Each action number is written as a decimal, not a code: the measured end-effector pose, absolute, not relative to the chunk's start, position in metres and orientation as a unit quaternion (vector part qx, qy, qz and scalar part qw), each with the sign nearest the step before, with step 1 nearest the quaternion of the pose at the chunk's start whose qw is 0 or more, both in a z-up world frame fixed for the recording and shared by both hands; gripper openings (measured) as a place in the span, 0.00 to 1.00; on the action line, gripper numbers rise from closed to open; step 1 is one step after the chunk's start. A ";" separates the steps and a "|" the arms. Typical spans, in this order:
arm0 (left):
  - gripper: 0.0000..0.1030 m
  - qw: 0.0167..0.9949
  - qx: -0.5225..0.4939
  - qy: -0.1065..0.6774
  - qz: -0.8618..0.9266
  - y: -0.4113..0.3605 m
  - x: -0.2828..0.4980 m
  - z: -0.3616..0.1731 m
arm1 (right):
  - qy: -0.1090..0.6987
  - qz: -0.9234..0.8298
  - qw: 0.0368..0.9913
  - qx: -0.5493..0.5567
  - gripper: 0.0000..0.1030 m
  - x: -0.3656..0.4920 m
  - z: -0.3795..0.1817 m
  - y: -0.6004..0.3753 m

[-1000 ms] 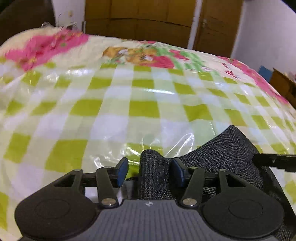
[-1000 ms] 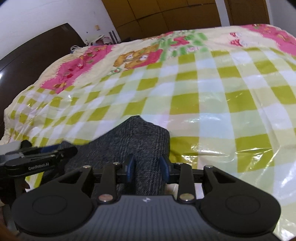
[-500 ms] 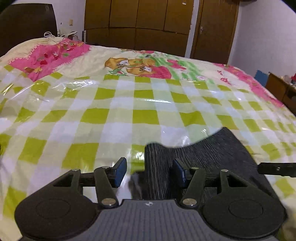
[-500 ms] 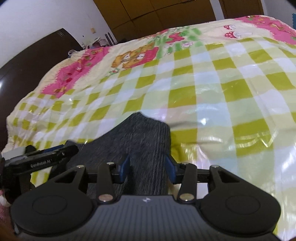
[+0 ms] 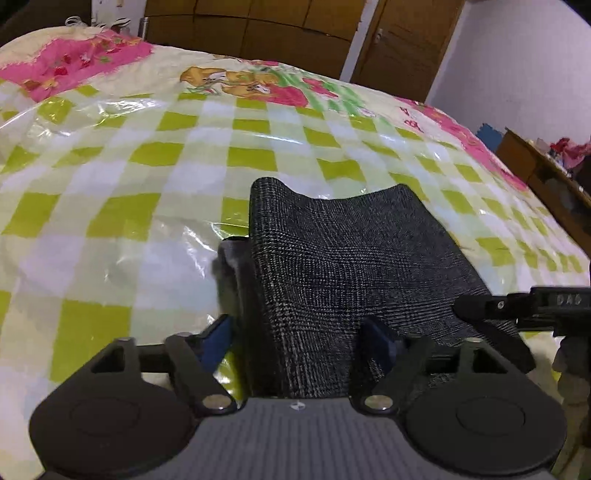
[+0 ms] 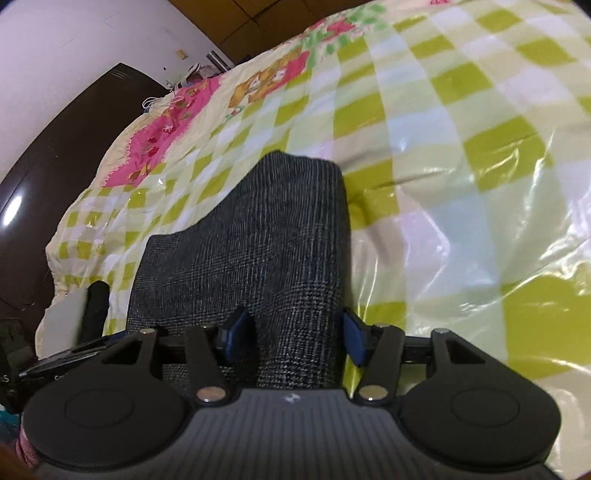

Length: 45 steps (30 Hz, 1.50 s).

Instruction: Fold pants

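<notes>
The dark grey checked pants [image 5: 354, 258] lie folded on the bed, their far edge sagging in the middle. My left gripper [image 5: 299, 341] sits over the near left corner of the fabric. Its jaws are opening wide, and the blue pads [image 5: 218, 338] stand off the cloth that runs between them. In the right wrist view the pants [image 6: 266, 236] stretch ahead. My right gripper [image 6: 293, 336] straddles their right edge; its jaws are opening too, with cloth between the pads but not pinched. Each gripper shows in the other's view: the right gripper [image 5: 517, 306] and the left gripper [image 6: 74, 332].
The bed carries a green-and-white checked sheet [image 5: 155, 155] under shiny clear plastic, with pink cartoon borders. Behind it are a wooden wardrobe [image 5: 258, 26] and a door. A dark headboard [image 6: 55, 147] lies to the left and a wooden cabinet [image 5: 546, 184] to the right.
Both grippers' jaws have spread apart and let go of the pants. The cloth now lies further out and flatter on the bed. The right view has rolled.
</notes>
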State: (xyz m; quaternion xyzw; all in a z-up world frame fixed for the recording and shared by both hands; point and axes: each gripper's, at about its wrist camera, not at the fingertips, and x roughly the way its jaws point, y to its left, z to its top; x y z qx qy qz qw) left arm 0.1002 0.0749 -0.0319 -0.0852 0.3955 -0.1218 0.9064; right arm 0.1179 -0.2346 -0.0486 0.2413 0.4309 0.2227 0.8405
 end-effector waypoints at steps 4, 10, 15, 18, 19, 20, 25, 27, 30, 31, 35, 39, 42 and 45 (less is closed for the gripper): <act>0.99 0.900 -0.087 0.407 -0.133 0.070 0.110 -0.038 | 0.440 0.233 0.829 0.253 0.60 0.133 -0.055 -0.227; 0.95 0.901 -0.050 0.408 -0.138 0.043 0.104 -0.030 | 0.441 0.235 0.834 0.236 0.35 0.131 -0.045 -0.228; 0.93 0.894 -0.038 0.408 -0.181 0.009 0.103 -0.021 | 0.437 0.219 0.843 0.224 0.30 0.119 -0.030 -0.256; 0.93 0.886 -0.032 0.406 -0.219 -0.025 0.105 -0.020 | 0.440 0.200 0.850 0.209 0.30 0.115 -0.022 -0.282; 0.93 0.884 -0.030 0.406 -0.231 -0.038 0.105 -0.019 | 0.441 0.190 0.853 0.203 0.30 0.114 -0.019 -0.293; 0.93 0.881 -0.027 0.405 -0.244 -0.053 0.107 -0.019 | 0.441 0.178 0.857 0.197 0.30 0.113 -0.016 -0.305; 0.93 0.864 -0.006 0.406 -0.298 -0.120 0.114 -0.020 | 0.445 0.119 0.870 0.178 0.30 0.104 -0.008 -0.365; 0.92 0.860 0.005 0.408 -0.306 -0.144 0.117 -0.023 | 0.445 0.096 0.872 0.178 0.32 0.099 -0.009 -0.390; 0.92 0.857 0.015 0.410 -0.312 -0.166 0.119 -0.025 | 0.445 0.071 0.874 0.182 0.36 0.092 -0.010 -0.416; 0.92 0.856 0.016 0.411 -0.313 -0.170 0.119 -0.025 | 0.443 0.066 0.874 0.186 0.38 0.089 -0.010 -0.423; 0.93 0.856 0.025 0.419 -0.302 -0.173 0.117 -0.020 | 0.443 0.052 0.874 0.192 0.43 0.082 -0.010 -0.437; 0.92 0.864 0.042 0.416 -0.280 -0.173 0.109 -0.014 | 0.420 0.026 0.890 0.174 0.42 0.064 0.004 -0.439; 0.93 0.870 0.060 0.413 -0.263 -0.173 0.103 -0.009 | 0.403 0.014 0.902 0.156 0.44 0.050 0.015 -0.431; 0.93 0.874 0.067 0.408 -0.255 -0.174 0.096 -0.004 | 0.384 0.022 0.913 0.135 0.44 0.033 0.024 -0.412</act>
